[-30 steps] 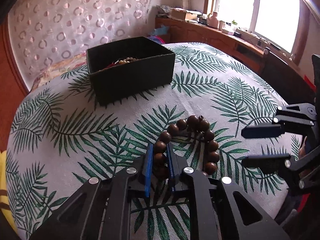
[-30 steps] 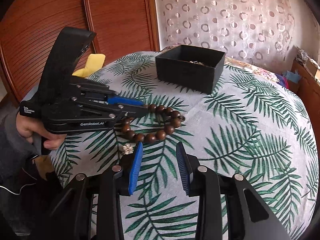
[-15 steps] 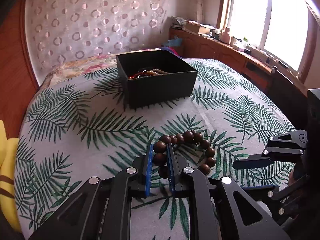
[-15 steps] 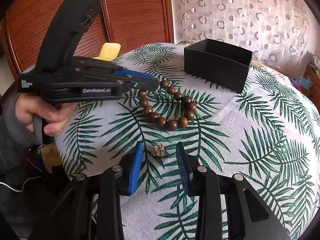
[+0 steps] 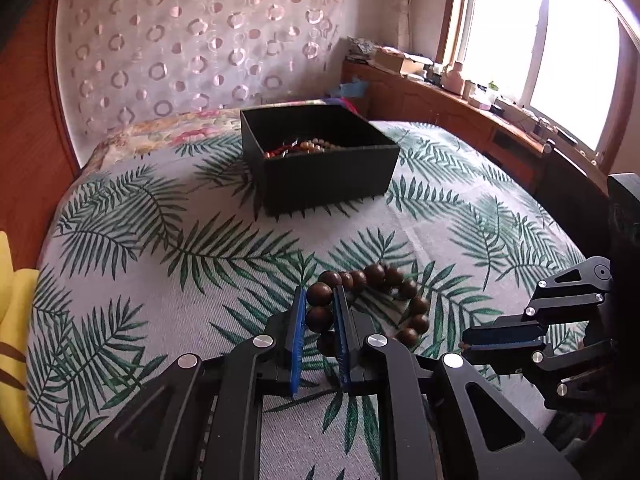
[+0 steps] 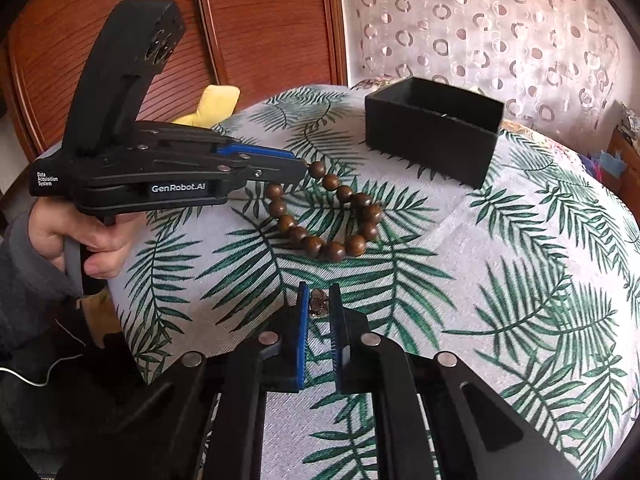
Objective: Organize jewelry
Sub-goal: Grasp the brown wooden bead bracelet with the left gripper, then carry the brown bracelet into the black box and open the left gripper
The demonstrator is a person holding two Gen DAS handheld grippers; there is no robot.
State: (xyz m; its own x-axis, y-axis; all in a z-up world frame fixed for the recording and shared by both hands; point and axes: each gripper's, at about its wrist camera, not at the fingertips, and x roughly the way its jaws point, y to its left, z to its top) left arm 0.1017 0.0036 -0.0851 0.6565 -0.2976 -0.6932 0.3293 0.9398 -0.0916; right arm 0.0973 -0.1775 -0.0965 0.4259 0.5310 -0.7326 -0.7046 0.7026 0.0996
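A dark wooden bead bracelet [image 5: 400, 284] lies on the leaf-print cloth, and my left gripper [image 5: 320, 300] is shut on a few of its beads. From the right wrist view, the left gripper [image 6: 304, 168] holds the bracelet [image 6: 328, 248] by its far-left end. My right gripper [image 6: 319, 292] is closing its jaws on a small flower-shaped metal ornament [image 6: 318, 306], which sits between the blue pads near their tips. In the left wrist view the right gripper [image 5: 468, 344] shows side-on at the lower right. A black open box [image 5: 320, 168] [image 6: 432, 136] with beaded jewelry inside stands farther back.
The leaf-print cloth [image 5: 160, 260] covers a rounded table whose edge drops off near both grippers. A yellow cushion [image 6: 216, 100] lies by the red wooden wall. A person's hand [image 6: 80, 236] grips the left handle. A cluttered window ledge [image 5: 460, 80] runs at the far right.
The right gripper's jaws have narrowed from wide apart to tight around the small ornament. The left gripper, still holding the bracelet, has shifted slightly, so the box looks nearer the centre.
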